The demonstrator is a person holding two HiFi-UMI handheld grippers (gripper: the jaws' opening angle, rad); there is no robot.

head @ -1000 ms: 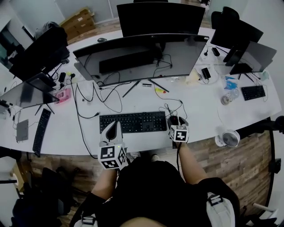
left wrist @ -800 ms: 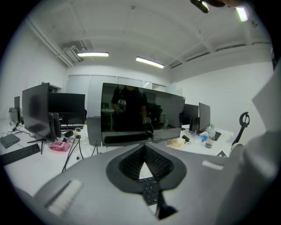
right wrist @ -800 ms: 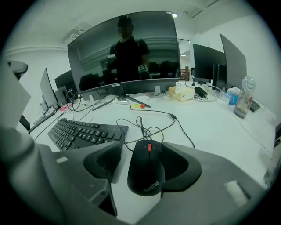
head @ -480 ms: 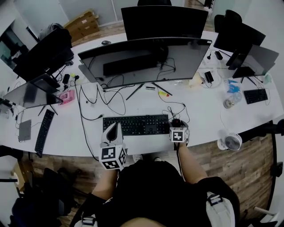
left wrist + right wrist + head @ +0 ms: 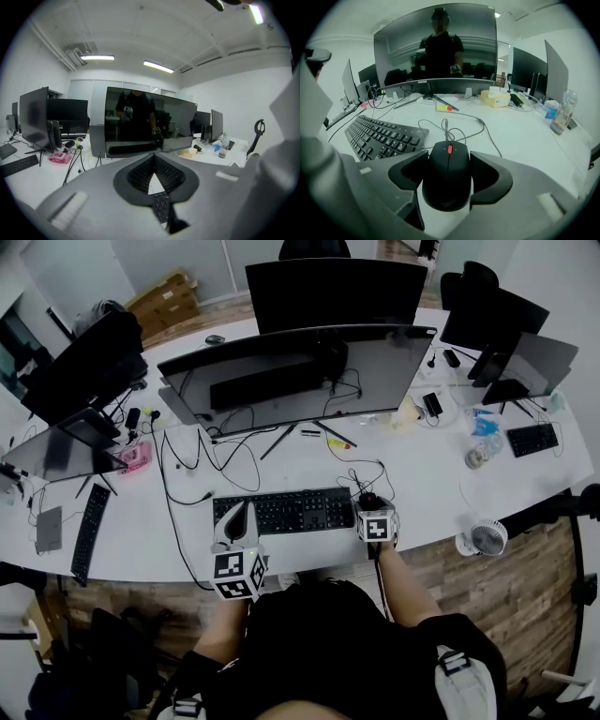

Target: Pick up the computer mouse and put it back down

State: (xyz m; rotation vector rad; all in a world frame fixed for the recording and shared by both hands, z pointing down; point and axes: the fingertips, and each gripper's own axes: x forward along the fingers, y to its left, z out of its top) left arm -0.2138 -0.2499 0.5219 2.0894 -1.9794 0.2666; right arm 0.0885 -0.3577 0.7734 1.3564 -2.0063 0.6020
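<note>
1. Computer mouse: lies on the white desk just right of the keyboard; its long axis runs between the jaws of the right gripper; its wheel end and cable point away, toward the curved monitor.
2. Hidden: in the head view the right gripper covers most of the mouse; whether the pads touch its sides is unclear.
3. Appearance: black, matte, rounded; red scroll wheel; faint logo near the rear.
4. Right gripper: jaws opening, flanking the mouse; left gripper: clenched, empty, over the keyboard's left end.
</note>
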